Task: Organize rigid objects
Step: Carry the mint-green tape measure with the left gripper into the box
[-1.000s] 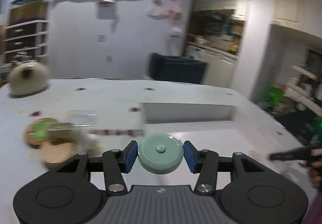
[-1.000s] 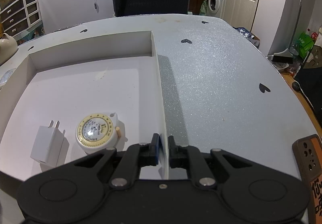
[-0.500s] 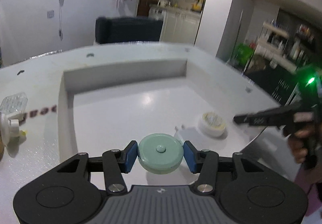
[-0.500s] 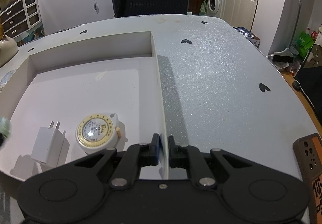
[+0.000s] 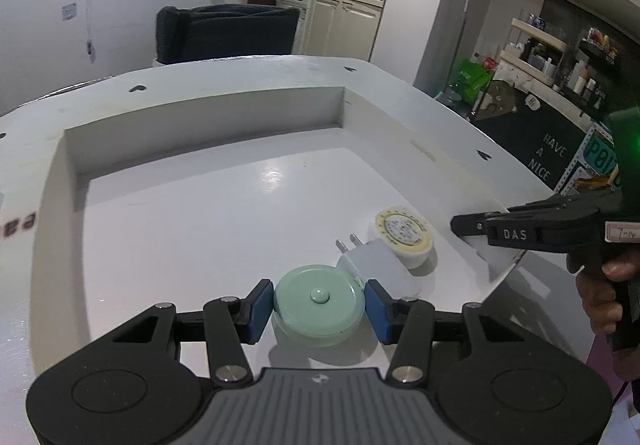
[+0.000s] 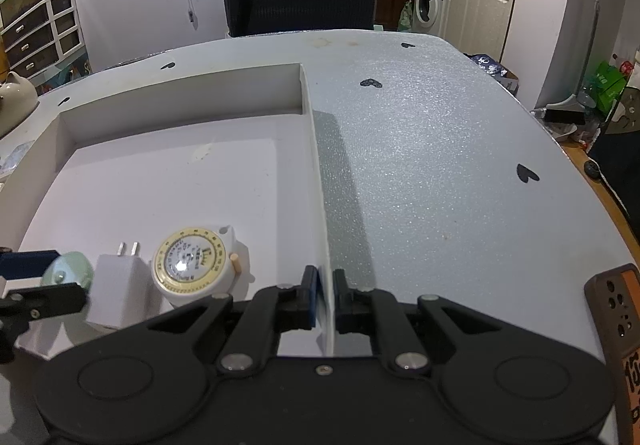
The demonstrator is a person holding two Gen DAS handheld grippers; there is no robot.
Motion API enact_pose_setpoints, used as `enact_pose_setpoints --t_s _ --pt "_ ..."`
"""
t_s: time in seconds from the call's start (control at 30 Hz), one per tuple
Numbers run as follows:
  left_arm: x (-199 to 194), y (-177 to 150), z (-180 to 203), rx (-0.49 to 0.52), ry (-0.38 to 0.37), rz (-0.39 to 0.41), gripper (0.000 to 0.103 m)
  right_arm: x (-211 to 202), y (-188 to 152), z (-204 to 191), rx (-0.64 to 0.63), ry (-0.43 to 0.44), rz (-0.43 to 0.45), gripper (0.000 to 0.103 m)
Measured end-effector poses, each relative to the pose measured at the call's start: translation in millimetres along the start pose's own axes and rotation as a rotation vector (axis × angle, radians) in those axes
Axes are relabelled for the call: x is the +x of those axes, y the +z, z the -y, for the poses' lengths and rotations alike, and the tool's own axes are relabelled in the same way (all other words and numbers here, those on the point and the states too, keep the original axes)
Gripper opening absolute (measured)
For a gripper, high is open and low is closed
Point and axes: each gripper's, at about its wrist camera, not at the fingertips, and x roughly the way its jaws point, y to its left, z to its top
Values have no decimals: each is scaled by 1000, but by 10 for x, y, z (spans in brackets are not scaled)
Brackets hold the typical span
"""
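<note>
The left gripper (image 5: 319, 307) tilts down over the near part of the white tray (image 5: 200, 133), its blue pads (image 5: 256, 309) pinching a mint-green round case (image 5: 319, 304) by the sides; the case hangs low over the tray floor, just beside a white plug adapter (image 5: 376, 265) whose prongs point toward the tray's far wall; past the adapter, touching or nearly so, lies a yellow-faced tape measure (image 5: 404, 235). The right gripper (image 6: 325, 295) is also angled down, its jaws pressed together on the tray's thin right-hand wall (image 6: 320, 181); the person's hand (image 5: 604, 285) wraps the handle at the right edge of the left wrist view. Most of the tray floor beyond the three items lies bare up to the far wall; the side walls stand upright on the left, far and right. To the right of the clamped wall the table (image 6: 432, 149) runs open, speckled grey with small dark heart marks; a brown phone case (image 6: 614, 325) sits at the table's near right corner, well apart from the tray.
</note>
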Motion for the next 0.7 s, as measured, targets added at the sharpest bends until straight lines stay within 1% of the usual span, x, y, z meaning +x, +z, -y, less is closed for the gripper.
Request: enact_pose_setpoints --t_s 0.27,0.37,0.7 --pt "31 -15 -2 -11 15 -24 52 1 5 3 1 2 -1 8" --pt "23 -16 -15 -23 13 -21 67 2 7 3 1 2 -1 8" --pt "-37 -17 -42 -33 24 -8 70 2 6 4 0 2 -2 8"
